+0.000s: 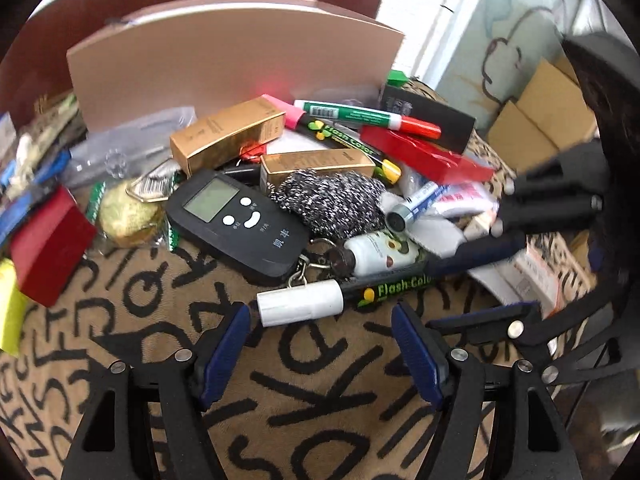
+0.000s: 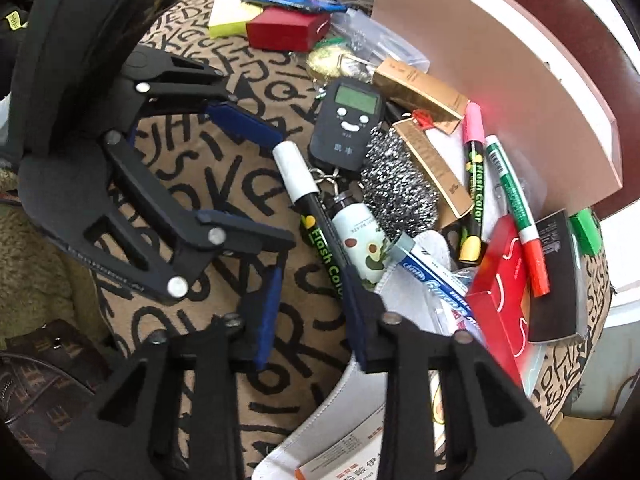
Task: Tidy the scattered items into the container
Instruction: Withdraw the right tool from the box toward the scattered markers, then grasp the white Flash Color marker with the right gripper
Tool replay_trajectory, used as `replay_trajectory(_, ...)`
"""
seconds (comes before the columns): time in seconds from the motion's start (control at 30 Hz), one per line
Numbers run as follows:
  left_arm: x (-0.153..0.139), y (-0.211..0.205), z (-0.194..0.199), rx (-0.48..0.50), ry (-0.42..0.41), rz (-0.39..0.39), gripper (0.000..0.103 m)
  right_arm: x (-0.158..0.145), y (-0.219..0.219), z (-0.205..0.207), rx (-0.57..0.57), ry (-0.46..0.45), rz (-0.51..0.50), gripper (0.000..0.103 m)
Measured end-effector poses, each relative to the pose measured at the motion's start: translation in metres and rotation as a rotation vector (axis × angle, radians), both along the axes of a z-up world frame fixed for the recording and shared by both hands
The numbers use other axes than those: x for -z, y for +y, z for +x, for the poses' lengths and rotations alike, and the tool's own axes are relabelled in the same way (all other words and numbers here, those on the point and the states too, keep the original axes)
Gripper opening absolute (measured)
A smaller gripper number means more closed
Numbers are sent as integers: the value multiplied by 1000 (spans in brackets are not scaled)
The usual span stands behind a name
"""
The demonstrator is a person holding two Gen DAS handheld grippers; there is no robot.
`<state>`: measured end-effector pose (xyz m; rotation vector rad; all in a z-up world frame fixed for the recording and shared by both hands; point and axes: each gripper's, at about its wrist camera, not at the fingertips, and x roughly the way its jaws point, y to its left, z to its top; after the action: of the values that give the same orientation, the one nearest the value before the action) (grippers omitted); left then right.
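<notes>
Looks like a home room. Letter-print cloth point(image 1: 320, 380) covers the table, w/ household odds & ends piled on it. Cardboard boxes point(image 1: 544, 108) & a cloud-painted wall point(image 1: 500, 40) sit beyond the cloth.

yellow pad point(image 1: 10, 312) cut off at edge, toothpaste tube point(image 2: 436, 280) partly hidden

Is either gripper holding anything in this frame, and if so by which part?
Nothing is held. The left gripper stands open just short of the white-capped marker; the right gripper shows only patterned cloth between its fingers.
</notes>
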<state>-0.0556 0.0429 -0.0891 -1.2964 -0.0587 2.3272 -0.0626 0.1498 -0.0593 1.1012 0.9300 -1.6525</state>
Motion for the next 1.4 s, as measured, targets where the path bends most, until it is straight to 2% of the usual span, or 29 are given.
replay_trajectory(0.17, 2, -6, -3, -5, -21, 41, 75, 12, -5, 1, -48, 1, 46, 13)
replay_trajectory(0.4, -1, -3, 5, 85, -11, 31, 75, 12, -4, 3, -59, 14, 61, 13)
replay_trajectory(0.57, -2, -4, -4, 92, -24, 49, 75, 8, 0, -2, -44, 2, 50, 13)
replay_trajectory(0.63, -3, -5, -7, 83, -23, 60, 75, 7, 0, -2, -47, 7, 55, 13)
replay_trajectory(0.73, -3, -2, -10, 73, -22, 63, 75, 4, -1, -5, -36, 33, 55, 20)
replay_trajectory(0.93, 5, 14, -12, 72, -9, 10, 75, 16, -8, -5, -60, 40, 115, 27)
replay_trajectory(1.03, 5, 16, -12, 61, 2, 20, 65, 20, -11, 1, -83, 72, 133, 28)
replay_trajectory(1.13, 4, 7, -13, 50, -5, 80, 53, 20, -10, 0, -74, 63, 131, 20)
replay_trajectory(1.2, 5, -3, -17, 34, -23, 129, 45, 19, -7, -1, -64, 50, 118, 20)
replay_trajectory(1.27, 5, -7, -17, 28, -33, 152, 44, 18, -3, 0, -58, 43, 105, 20)
replay_trajectory(1.4, 0, -3, -9, 42, 0, 119, 44, 17, 2, 1, -46, 33, 87, 20)
